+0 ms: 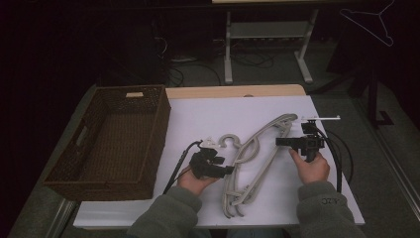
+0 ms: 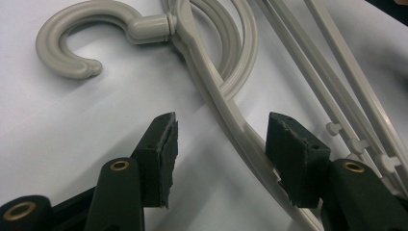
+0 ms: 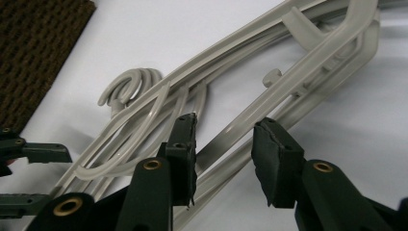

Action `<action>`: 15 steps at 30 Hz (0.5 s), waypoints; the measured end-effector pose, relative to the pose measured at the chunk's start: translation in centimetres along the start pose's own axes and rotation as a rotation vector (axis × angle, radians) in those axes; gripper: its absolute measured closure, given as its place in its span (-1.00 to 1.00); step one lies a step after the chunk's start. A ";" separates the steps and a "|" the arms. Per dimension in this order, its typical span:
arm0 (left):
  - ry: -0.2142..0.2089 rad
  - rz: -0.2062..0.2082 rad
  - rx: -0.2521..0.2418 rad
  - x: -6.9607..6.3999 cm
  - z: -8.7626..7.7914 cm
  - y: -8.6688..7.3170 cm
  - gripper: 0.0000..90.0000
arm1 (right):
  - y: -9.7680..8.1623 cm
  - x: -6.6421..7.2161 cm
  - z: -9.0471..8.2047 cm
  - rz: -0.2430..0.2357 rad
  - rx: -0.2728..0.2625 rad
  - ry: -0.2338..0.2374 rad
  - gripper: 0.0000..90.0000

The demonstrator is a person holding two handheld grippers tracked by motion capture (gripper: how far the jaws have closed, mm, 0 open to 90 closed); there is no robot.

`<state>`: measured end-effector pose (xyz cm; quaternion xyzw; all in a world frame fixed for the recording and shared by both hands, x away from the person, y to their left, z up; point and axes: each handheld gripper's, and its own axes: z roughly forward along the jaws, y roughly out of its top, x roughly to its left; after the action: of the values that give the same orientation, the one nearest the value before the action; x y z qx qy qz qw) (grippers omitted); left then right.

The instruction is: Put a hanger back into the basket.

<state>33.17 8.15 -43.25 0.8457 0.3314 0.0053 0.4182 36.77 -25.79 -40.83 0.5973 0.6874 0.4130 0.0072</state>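
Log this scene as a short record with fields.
surface: white table
items: grey hangers, stacked, lying flat, hooks toward the left
container: brown wicker basket, left of the stack, apart from it
left claw: open, straddling one arm below the hook
right claw: closed on the stack's bars, apparently gripping

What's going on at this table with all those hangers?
A person works a gripper in each hand over a pile of grey plastic hangers on a white table. The left gripper straddles one hanger arm, jaws apart and not pressing on it. The right gripper has a hanger bar between its jaws. A wicker basket sits at the left with nothing in it.
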 end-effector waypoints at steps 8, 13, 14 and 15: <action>-0.051 -0.058 0.006 0.5 0.4 0.1 -0.02 | -0.1 0.3 0.1 -0.028 0.021 0.044 0.35; -0.112 -0.118 0.013 0.9 1.1 0.4 0.06 | -0.3 0.7 0.6 -0.050 0.034 0.063 0.34; -0.126 -0.114 0.020 1.0 1.2 0.5 0.10 | -0.4 0.8 0.6 -0.055 0.036 0.066 0.34; -0.141 -0.117 0.017 0.8 1.3 0.6 0.13 | -0.4 0.9 0.6 -0.057 0.038 0.067 0.34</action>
<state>34.51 7.46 -43.87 0.8267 0.3498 -0.0813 0.4331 36.51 -24.72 -41.03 0.5633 0.7118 0.4193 -0.0152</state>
